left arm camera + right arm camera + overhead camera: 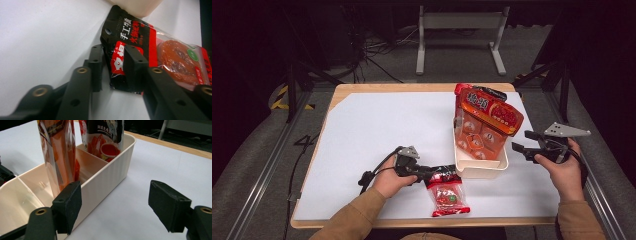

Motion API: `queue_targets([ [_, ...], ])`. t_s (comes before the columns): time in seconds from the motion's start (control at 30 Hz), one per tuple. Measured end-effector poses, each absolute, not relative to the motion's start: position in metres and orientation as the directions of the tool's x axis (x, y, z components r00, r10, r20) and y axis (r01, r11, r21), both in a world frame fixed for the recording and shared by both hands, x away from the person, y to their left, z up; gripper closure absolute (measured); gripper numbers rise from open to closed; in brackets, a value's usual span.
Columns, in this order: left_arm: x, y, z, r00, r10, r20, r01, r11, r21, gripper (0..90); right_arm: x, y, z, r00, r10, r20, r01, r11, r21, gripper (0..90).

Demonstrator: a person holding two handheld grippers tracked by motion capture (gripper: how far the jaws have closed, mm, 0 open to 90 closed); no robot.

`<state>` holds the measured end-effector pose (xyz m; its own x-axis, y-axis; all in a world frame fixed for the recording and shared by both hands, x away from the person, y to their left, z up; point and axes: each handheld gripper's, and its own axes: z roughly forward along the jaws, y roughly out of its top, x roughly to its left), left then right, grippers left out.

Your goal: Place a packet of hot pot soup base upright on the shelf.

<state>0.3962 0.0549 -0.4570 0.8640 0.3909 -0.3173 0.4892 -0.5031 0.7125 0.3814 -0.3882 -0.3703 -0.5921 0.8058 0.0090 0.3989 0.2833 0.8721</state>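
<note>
While I watched, the left gripper (112,72) had its jaws narrowed onto the black top edge of the snack packet (447,192), lying flat on the white tabletop (377,130) beside the cream bin (479,167). Right gripper (120,207) jaws stood wide apart, empty. Dark room beyond.
</note>
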Motion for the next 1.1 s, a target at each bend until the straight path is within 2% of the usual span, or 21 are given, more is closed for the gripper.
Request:
queue_targets([
  [0.17, 0.396, 0.054, -0.457, 0.863, 0.4, -0.309, 0.49, -0.512, 0.705, 86.6, 0.381, -0.388, -0.37, -0.592, 0.806, 0.01, 0.398, 0.281, 0.873, 27.5],
  [0.27, 0.396, 0.054, -0.457, 0.861, 0.406, -0.307, 0.493, -0.512, 0.704, 89.3, 0.381, -0.388, -0.37, -0.592, 0.806, 0.01, 0.397, 0.281, 0.874, 27.7],
  [0.67, 0.391, 0.063, -0.44, 0.857, 0.403, -0.321, 0.5, -0.496, 0.71, 90.0, 0.382, -0.39, -0.369, -0.591, 0.806, 0.011, 0.394, 0.276, 0.877, 28.8],
  [1.1, 0.383, 0.087, -0.396, 0.892, 0.347, -0.29, 0.432, -0.463, 0.774, 90.0, 0.383, -0.39, -0.367, -0.59, 0.807, 0.019, 0.39, 0.265, 0.882, 29.4],
])
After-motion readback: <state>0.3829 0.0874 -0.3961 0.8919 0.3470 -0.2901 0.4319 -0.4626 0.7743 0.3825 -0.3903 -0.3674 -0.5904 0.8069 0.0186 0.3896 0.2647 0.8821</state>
